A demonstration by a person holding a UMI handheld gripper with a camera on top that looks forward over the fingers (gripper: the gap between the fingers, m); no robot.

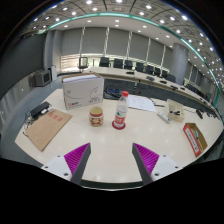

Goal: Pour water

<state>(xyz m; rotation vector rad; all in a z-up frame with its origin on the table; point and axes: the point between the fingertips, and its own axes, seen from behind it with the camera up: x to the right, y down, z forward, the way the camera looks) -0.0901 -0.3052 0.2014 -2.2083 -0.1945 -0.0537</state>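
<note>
Magenta pads (78, 155) apart, gripper (112, 160) released, holding nothing | white table (110, 150) bare just ahead | water bottle (120, 111) upright beyond the fingers, jar (96, 116) beside it, likely the pour target | white box (82, 91) farther back

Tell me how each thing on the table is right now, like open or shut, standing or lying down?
bottle: standing upright, red cap on.
jar: standing upright beside the bottle, lid on.
white box: closed, behind the jar.
brown board: lying flat.
gripper: fingers open, holding nothing, short of the bottle.
</note>
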